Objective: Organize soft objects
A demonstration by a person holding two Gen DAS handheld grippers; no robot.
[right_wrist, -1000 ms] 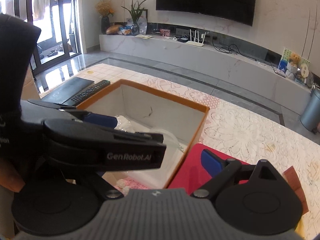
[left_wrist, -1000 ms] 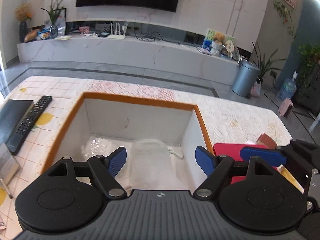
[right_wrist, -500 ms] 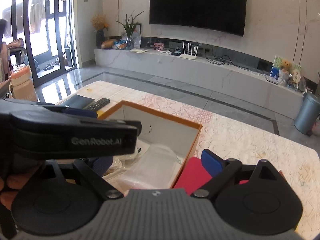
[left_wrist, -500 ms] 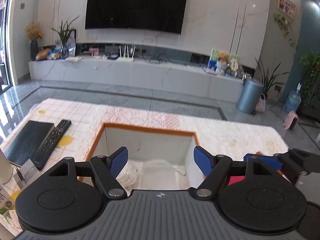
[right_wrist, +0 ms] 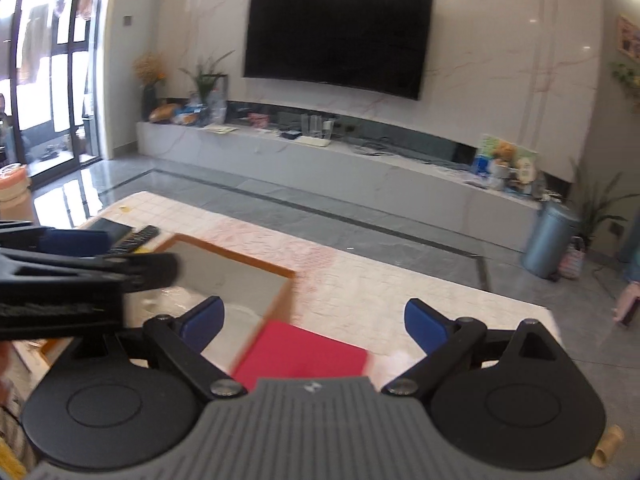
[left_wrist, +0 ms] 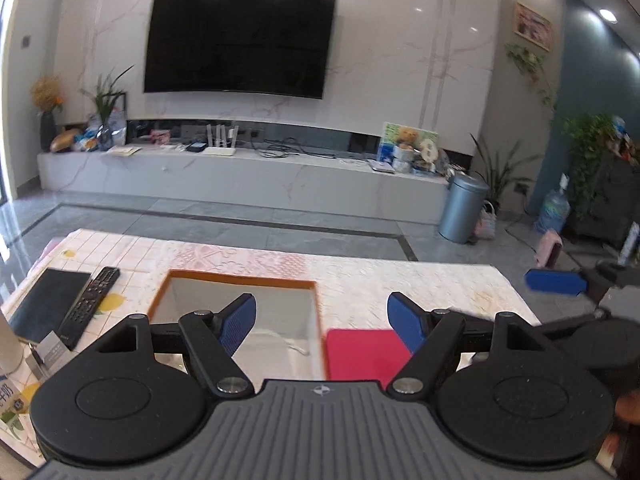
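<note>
A white box with an orange rim [left_wrist: 240, 278] [right_wrist: 236, 255] stands on the patterned table. Clear plastic-wrapped soft items [left_wrist: 276, 344] [right_wrist: 168, 296] lie inside it. A flat red item [left_wrist: 360, 350] [right_wrist: 304, 354] lies on the table just right of the box. My left gripper [left_wrist: 322, 322] is open and empty, raised above the box's near right corner. My right gripper [right_wrist: 314, 322] is open and empty, raised above the red item. The left gripper's body [right_wrist: 80, 280] shows at the left of the right wrist view.
A black remote [left_wrist: 90, 300] and a dark flat tablet [left_wrist: 44, 304] lie on the table left of the box. A white cylinder [left_wrist: 6, 344] stands at the near left edge. Beyond the table are grey floor, a TV console and a metal bin [left_wrist: 462, 208].
Both grippers have lifted up and back from the box, so it looks smaller and lower. The right gripper has swung right over the red item. Both stayed open.
</note>
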